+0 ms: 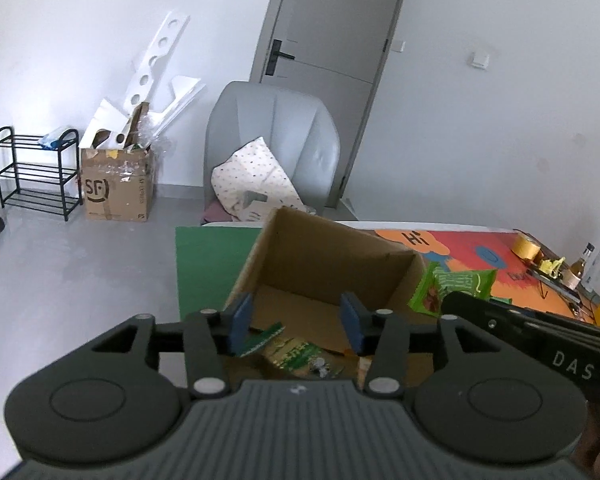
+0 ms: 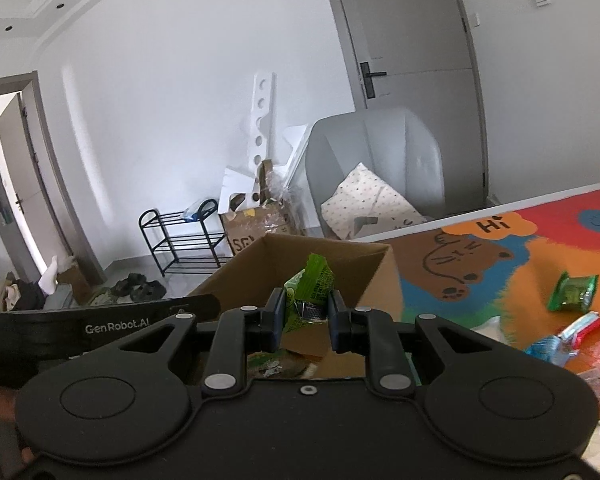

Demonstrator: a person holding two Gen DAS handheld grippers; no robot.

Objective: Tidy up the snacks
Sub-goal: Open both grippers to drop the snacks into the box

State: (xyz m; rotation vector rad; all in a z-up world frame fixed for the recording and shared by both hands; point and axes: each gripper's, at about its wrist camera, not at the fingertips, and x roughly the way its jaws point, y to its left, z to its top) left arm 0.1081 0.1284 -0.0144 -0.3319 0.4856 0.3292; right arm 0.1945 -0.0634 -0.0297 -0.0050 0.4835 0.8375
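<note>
While the left tongs (image 1: pixel 296 322) gape over the cardboard box (image 1: pixel 332 264), the right tongs (image 2: pixel 303 314) pinch a crinkly green packet (image 2: pixel 310 286).

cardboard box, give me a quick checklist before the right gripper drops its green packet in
1. Right gripper clamped on the green snack packet: ok, the pads press on it.
2. Packet over the cardboard box opening: cannot tell, it lines up with the mouth in the right wrist view, but depth is unclear.
3. Box mouth open and unblocked: ok, no flap across it.
4. Room inside: ok, only a few green packets in the box on the bottom.
5. Left gripper clear of the drop: not ok, it hangs open over the box, nothing between its pads.
6. More snacks left on the mat: ok, a green packet on the mat among others.
</note>
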